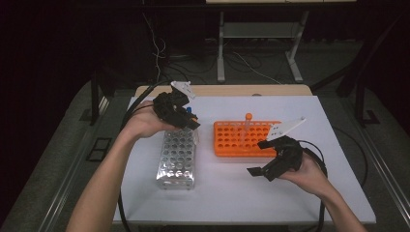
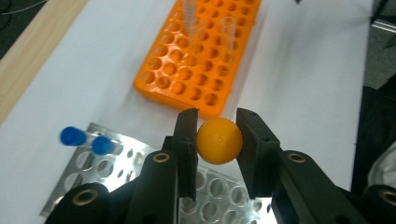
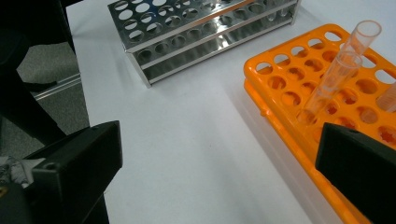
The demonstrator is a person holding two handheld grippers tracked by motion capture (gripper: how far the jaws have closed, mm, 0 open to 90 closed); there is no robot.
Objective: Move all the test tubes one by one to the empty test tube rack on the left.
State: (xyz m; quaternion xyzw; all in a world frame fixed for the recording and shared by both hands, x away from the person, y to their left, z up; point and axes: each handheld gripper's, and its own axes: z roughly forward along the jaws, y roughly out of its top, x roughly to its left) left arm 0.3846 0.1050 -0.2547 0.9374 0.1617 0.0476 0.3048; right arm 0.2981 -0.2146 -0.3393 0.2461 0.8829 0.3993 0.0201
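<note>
No brand, label or lettering can be read on anything here. Taking the orange tube rack (image 1: 244, 139) as the landmark: it lies on the white table top (image 1: 232, 193), and several clear, uncapped test tubes (image 3: 334, 79) stand upright in its holes, one tube with an orange cap (image 1: 248, 116) rising at its far edge in the high view; most holes hold nothing. Just to the left of the orange rack, apart from it, lies the steel tube rack (image 1: 178, 158), with two blue-capped tubes (image 2: 86, 140) standing at its far end. The left gripper (image 1: 181, 116) hangs over that far end of the steel rack, its jaws clamped on an orange-capped tube (image 2: 219, 140), the round ribbed cap pinched between the two black pads; the tube's body below the cap is hidden. The right gripper (image 1: 266, 157) sits at the near right corner of the orange rack, jaws spread wide with nothing between them, bare table top showing in the gap
</note>
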